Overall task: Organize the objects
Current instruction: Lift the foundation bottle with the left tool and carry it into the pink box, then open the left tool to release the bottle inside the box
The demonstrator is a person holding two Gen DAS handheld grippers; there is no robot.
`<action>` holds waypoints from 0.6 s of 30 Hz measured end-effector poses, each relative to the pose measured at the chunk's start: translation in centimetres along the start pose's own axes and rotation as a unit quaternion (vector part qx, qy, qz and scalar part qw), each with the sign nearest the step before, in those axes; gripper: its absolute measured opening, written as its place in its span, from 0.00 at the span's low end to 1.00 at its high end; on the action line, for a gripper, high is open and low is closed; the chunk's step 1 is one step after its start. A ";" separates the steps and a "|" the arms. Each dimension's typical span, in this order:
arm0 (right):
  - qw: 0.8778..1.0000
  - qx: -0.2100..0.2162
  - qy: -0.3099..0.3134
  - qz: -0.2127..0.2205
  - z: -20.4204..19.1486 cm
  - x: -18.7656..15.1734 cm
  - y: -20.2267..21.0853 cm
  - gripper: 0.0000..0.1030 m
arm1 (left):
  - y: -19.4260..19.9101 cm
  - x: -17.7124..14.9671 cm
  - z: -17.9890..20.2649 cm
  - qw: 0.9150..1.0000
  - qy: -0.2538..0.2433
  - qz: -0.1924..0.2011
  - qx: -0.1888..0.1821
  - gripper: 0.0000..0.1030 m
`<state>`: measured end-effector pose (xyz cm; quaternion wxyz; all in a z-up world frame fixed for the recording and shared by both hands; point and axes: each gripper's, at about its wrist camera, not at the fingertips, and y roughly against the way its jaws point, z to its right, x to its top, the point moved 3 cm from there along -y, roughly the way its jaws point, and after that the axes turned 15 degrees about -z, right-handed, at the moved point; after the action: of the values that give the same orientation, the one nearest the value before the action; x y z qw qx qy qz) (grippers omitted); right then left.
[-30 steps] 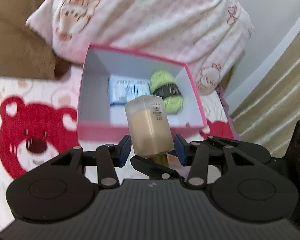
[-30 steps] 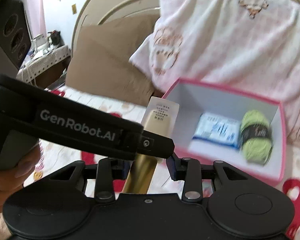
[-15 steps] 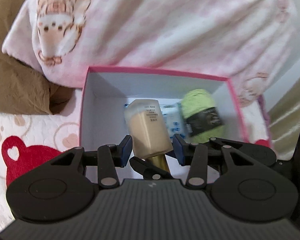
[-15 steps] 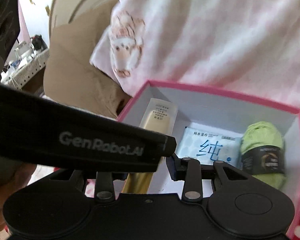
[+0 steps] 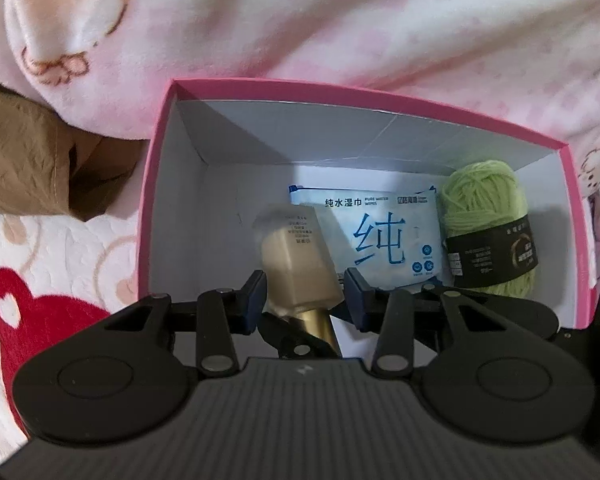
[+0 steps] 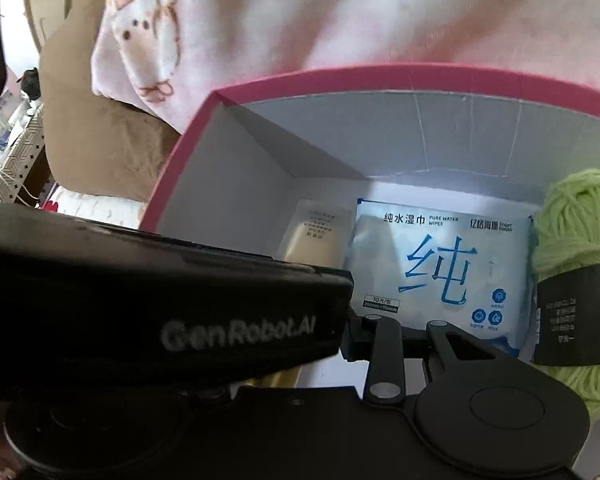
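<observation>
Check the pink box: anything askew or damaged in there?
Nothing stands out. The wipes pack and green yarn lie neatly in the pink box, undamaged. The beige tube is between the left gripper jaws.

Background only: pink blanket [image 5: 340, 20] with cartoon animal print bunched across the top of both views. Brown cushion [image 5: 24, 176] at left, partly under the blanket. White quilted bedsheet [image 5: 52, 256] with red bear print at lower left. Right wrist view, far left edge: patterned cloth-covered stand [image 6: 16, 160] with small cluttered items, too blurred to identify.
</observation>
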<state>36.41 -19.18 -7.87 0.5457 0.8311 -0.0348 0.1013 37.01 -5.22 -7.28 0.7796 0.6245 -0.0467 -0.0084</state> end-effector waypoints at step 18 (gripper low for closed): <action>0.998 0.017 0.051 0.035 -0.8 -3.5 3.2 0.52 | 4.1 -3.2 0.0 0.996 -0.019 0.089 0.009 0.51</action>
<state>32.36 -19.90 -5.35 0.5286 0.8323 -0.0339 0.1634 33.63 -4.07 -3.53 0.7704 0.6247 -0.1175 0.0496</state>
